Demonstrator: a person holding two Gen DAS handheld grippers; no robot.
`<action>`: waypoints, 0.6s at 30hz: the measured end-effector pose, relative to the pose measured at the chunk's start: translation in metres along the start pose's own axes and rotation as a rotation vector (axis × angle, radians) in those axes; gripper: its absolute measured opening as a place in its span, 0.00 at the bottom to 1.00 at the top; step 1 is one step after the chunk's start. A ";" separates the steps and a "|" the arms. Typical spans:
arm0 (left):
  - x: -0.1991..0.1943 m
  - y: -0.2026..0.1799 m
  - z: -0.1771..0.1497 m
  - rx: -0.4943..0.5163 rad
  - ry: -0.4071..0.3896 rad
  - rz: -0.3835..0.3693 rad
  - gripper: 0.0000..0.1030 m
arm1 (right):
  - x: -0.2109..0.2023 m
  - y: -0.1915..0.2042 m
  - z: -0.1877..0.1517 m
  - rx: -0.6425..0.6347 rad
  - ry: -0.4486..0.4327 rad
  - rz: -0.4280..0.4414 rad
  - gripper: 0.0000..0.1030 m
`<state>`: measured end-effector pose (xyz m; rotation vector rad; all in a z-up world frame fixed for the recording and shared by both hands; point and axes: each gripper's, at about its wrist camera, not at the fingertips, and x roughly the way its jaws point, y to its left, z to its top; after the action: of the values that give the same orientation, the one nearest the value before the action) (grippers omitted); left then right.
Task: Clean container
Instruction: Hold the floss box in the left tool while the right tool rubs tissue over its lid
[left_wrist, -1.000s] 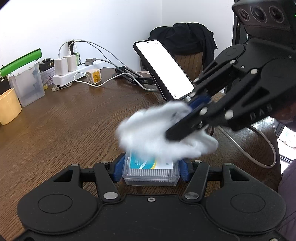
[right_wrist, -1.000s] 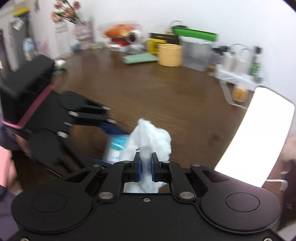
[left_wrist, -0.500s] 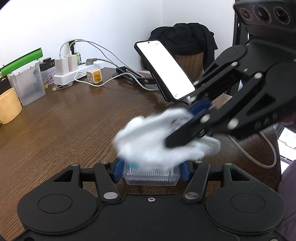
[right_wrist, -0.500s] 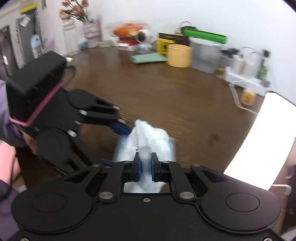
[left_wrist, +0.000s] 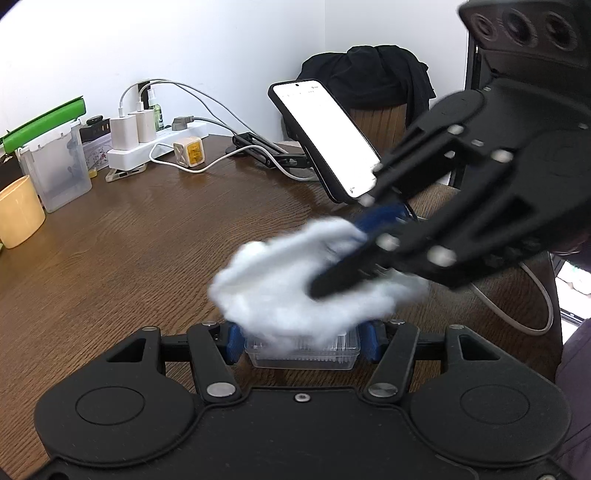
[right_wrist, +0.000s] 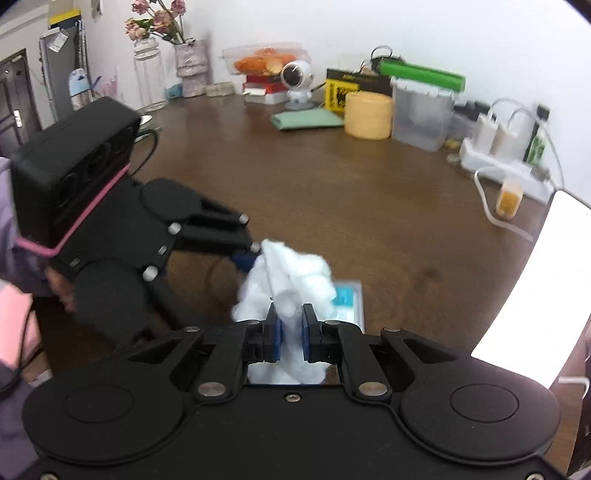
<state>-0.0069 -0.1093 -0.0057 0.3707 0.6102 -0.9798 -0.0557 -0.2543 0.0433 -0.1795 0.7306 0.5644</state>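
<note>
While the left hand-held gripper (left_wrist: 301, 341) clamps the clear container (left_wrist: 303, 352) on the counter (left_wrist: 129, 251), the right hand-held gripper (right_wrist: 290, 328) pinches a white tissue wad (right_wrist: 291, 280) atop that container.

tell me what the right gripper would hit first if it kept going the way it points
Probably the lid of the clear plastic container: the right gripper, shut on the white tissue, points down at it. Depth is unclear.

Looks like someone's home desk or a small lived-in office. Big wooden table (right_wrist: 332, 192) pushed against a white wall, power strip (left_wrist: 155, 147) stuffed with chargers, a phone on a stand (left_wrist: 328, 136), dried flowers in a vase (right_wrist: 190, 66), a yellow cup (right_wrist: 367, 114), and a black jacket thrown over a chair (left_wrist: 373, 77).
</note>
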 end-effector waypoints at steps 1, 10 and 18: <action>0.000 0.000 0.000 -0.001 0.000 0.000 0.57 | 0.002 -0.001 0.002 0.002 -0.008 -0.025 0.11; 0.001 0.002 0.001 -0.002 0.001 -0.001 0.57 | -0.008 -0.007 -0.005 0.015 0.035 0.032 0.11; 0.001 0.003 0.001 -0.002 0.001 0.000 0.57 | 0.002 -0.016 0.001 0.013 0.007 -0.088 0.11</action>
<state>-0.0039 -0.1089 -0.0058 0.3697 0.6120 -0.9794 -0.0447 -0.2663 0.0424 -0.2011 0.7296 0.4750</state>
